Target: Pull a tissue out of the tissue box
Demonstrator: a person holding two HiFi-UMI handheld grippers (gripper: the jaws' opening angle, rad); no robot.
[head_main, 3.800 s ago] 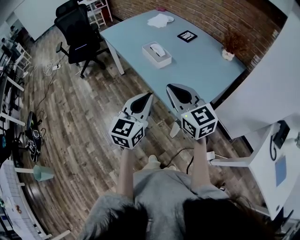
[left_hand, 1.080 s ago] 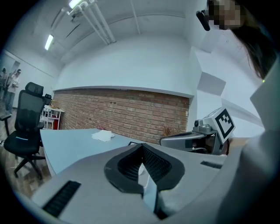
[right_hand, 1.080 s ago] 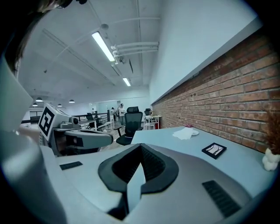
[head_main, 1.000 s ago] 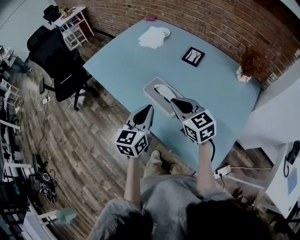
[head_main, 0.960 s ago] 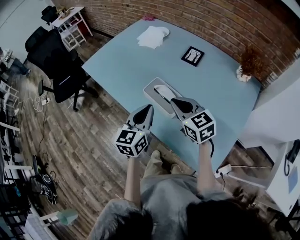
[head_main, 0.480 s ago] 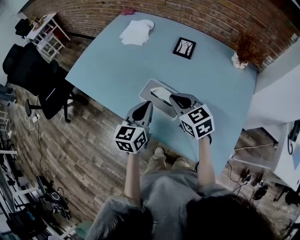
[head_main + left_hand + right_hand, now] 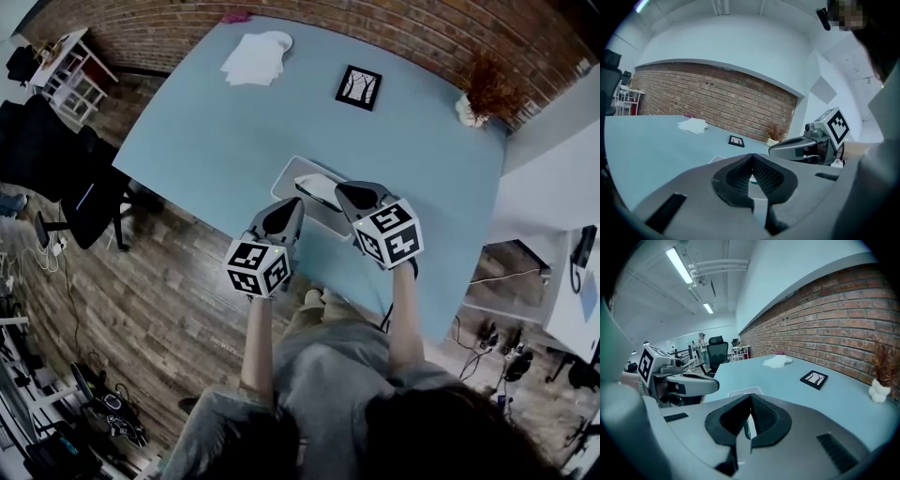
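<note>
Tissue box (image 7: 302,176) sits mid-frame in the head view, near the lower edge of the blue table (image 7: 187,141). A white tissue (image 7: 322,190) shows at its slot. Left gripper (image 7: 296,201) is at the box's lower-left side, jaws together, empty. Right gripper (image 7: 343,188) is over the box's right end, jaws closed on nothing. It probably isn't touching the box, but the angle is poor.

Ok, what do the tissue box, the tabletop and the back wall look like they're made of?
The tissue box is pale grey and smooth with rounded corners, probably plastic or coated card; it is too small to settle. The tabletop is light blue, even and matte, likely laminate or painted board. The back wall is bare red-brown brick with visible mortar lines.
</note>
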